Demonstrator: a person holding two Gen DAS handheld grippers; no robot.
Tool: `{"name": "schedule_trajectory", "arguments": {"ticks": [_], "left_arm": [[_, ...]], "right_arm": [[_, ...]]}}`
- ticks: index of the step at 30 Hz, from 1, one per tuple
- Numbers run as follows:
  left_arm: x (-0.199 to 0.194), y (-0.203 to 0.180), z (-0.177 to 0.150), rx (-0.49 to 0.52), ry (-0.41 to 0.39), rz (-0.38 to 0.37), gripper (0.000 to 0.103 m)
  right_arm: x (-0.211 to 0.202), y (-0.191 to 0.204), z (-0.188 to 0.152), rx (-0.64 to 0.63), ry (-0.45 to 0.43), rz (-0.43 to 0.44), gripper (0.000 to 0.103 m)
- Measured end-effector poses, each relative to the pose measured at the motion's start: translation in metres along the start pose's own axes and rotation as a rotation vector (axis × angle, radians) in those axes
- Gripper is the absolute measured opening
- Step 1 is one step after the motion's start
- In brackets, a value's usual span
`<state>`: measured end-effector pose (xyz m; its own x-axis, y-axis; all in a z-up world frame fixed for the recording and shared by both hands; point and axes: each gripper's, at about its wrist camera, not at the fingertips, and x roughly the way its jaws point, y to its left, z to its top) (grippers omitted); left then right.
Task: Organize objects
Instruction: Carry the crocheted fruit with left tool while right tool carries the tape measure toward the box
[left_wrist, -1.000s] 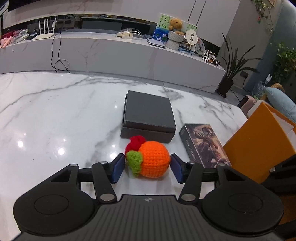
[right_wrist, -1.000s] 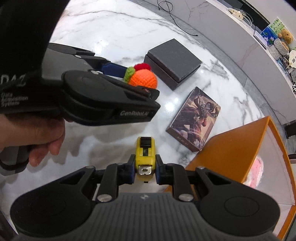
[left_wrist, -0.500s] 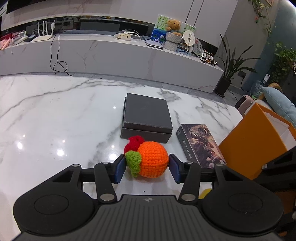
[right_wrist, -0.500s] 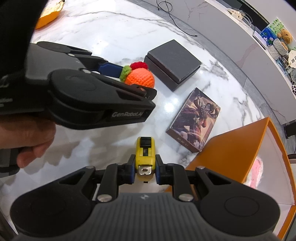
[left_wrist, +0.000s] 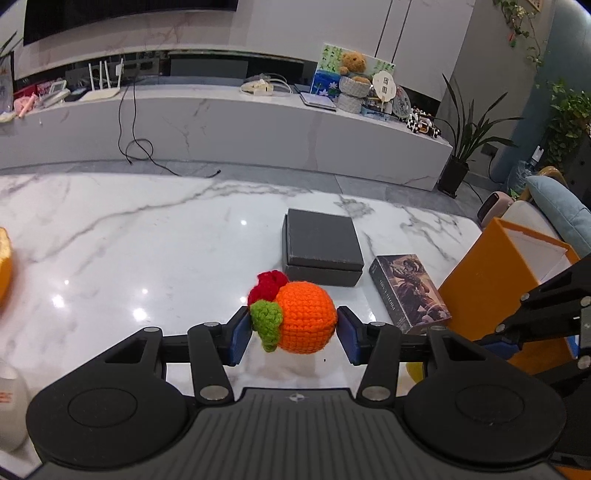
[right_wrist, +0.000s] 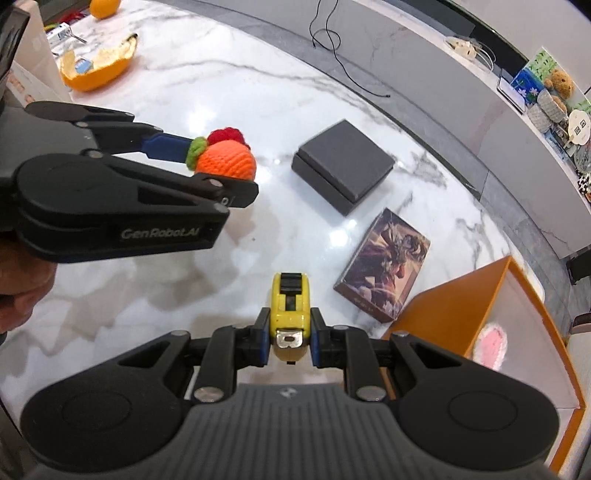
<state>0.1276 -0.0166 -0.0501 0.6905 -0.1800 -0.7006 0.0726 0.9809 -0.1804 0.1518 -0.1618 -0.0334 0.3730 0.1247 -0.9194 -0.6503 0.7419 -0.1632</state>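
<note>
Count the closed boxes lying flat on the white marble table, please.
2. The dark grey square lidded box lies mid-table; the illustrated rectangular card box lies just beside it, next to the open orange bin. Others may lie out of view.

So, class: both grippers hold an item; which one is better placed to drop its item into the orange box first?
Right. The right gripper, shut on the tape measure, is beside the orange box.

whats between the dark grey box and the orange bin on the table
The illustrated card box lies flat on the marble between the dark grey box and the orange bin; the right wrist view shows it best.
</note>
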Motion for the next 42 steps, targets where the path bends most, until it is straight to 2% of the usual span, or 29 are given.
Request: {"name": "schedule_trajectory", "arguments": {"ticks": [6,25,33,42], "left_arm": [[-0.018,0.0,0.001,0.015,-0.008,0.01,0.057],[-0.065,-0.026,0.007,0.052,-0.062,-0.052,0.057],[-0.071,-0.046,0.016,0.064,-0.091,-0.092,0.057],[-0.075,-0.097,0.021,0.127,-0.124,-0.182,0.058]], "right_arm": [[-0.012,0.008,-0.001,-0.007,-0.024,0.006,0.021],[-0.073,0.002,-0.009,0.056,-0.175,-0.001,0.021],[-0.099,-0.016,-0.027,0.116,-0.238,-0.03,0.021],[-0.131,-0.059,-0.054,0.244,-0.308,-0.082,0.021]]}}
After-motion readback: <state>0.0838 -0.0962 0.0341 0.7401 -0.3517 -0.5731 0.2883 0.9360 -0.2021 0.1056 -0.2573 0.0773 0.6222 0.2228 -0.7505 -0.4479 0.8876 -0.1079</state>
